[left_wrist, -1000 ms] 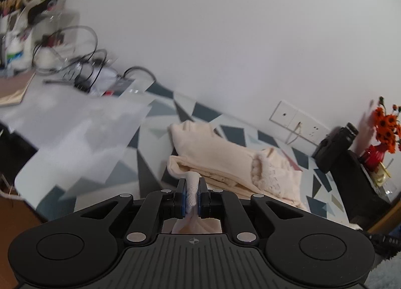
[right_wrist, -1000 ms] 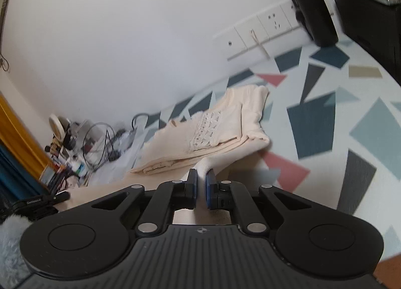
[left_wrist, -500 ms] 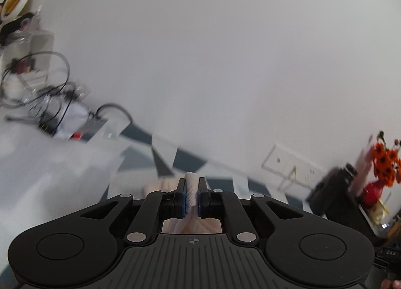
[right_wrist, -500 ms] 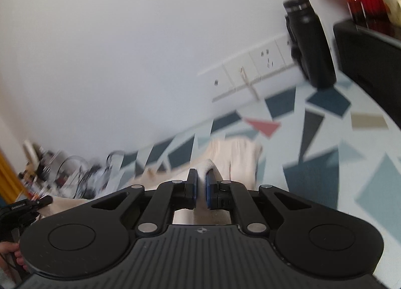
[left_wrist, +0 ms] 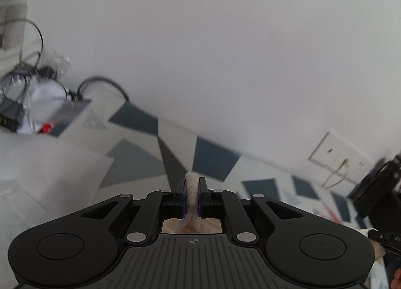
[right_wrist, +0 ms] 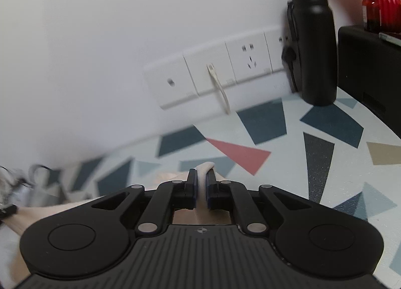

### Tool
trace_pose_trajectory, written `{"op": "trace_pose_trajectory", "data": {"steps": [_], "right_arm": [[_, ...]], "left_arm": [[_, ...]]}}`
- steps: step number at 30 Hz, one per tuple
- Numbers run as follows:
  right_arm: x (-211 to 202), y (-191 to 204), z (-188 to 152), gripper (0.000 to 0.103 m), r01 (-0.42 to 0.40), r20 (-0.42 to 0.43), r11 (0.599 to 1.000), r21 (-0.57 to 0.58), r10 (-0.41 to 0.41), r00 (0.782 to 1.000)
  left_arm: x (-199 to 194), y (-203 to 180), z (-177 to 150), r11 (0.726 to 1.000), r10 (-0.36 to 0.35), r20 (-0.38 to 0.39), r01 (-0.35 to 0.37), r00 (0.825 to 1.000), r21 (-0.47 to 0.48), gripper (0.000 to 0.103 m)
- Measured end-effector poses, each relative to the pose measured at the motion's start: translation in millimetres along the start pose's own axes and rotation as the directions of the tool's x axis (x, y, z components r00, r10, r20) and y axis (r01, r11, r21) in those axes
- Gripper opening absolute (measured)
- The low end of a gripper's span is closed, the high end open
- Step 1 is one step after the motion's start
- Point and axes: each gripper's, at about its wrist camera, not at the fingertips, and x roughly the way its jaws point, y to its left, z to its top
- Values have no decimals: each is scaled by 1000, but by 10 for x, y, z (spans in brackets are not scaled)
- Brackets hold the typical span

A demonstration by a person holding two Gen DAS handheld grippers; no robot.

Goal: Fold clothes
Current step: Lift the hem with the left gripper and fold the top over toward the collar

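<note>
A cream garment (right_wrist: 62, 210) is held at two places. My left gripper (left_wrist: 192, 190) is shut on a bunched ribbed edge of the garment (left_wrist: 191, 188), which pokes up between the pads; the rest hangs below, hidden by the gripper body. My right gripper (right_wrist: 201, 183) is shut on another fold of the same cloth, and more cream fabric spreads to the lower left under it. Both grippers are raised over the table with the triangle-patterned cloth (right_wrist: 325, 143) and point towards the white wall.
A wall socket strip (right_wrist: 215, 73) with a white cable sits ahead of the right gripper. A black bottle (right_wrist: 313, 40), a black box (right_wrist: 371, 73) and a red vase (right_wrist: 386, 5) stand at the right. Cables and clutter (left_wrist: 30, 93) and white sheets (left_wrist: 45, 168) lie at the left.
Both grippers have lifted and moved towards the wall with the garment held. The spread garment that lay ahead on the table has dropped out of sight beneath them.
</note>
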Motion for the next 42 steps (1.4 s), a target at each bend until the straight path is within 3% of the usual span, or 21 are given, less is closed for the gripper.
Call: {"op": "trace_pose_trajectory", "data": {"steps": [5,9,11,12,13,15,19,22,25,28,32,42], "right_arm": [[382,125,-170,7,93,-33,991,-92,-96,995],[399,176,-302,10,118,10,985,-127,-117,993],[371,167,-322,24,132,13,985,-115,-131,991],[320,157,-299,29,129,16,987,-95,-129,992],[270,146,-275,39,127,19,989,-76,-126,992],[170,126,-228,51,123,25,992,-37,-122,992],[-174,122,-131,53,100,54,995,-5,-99,994],[-398,235,-151,60,86,-3,995,-45,-86,996],[-514,493,-303,63,55,-109,984,-167,-74,991],[-475,677,-591,63,28,-146,959,-283,-72,987],[-229,664,-753,63,48,-178,953,-299,-105,978],[146,606,-498,63,76,-128,959,-272,-114,985]], "left_arm": [[395,97,-156,999,24,-71,-21,997,34,7],[608,151,-221,998,31,-129,-23,991,65,11],[577,139,-170,994,41,-140,-27,989,104,32],[554,131,-140,992,49,-143,-31,988,125,63],[491,144,-107,990,41,-129,-23,991,138,74],[311,198,-37,989,2,-75,9,997,150,68],[-113,231,45,982,-83,-68,93,994,163,48],[-307,62,-119,957,-133,-130,162,983,241,46],[-431,-135,-338,920,-158,-205,220,966,325,35],[-289,-252,-586,909,-127,-275,222,953,352,33],[-57,-299,-691,911,-96,-293,203,951,358,35],[363,-385,-369,926,-88,-262,176,961,333,39]]}}
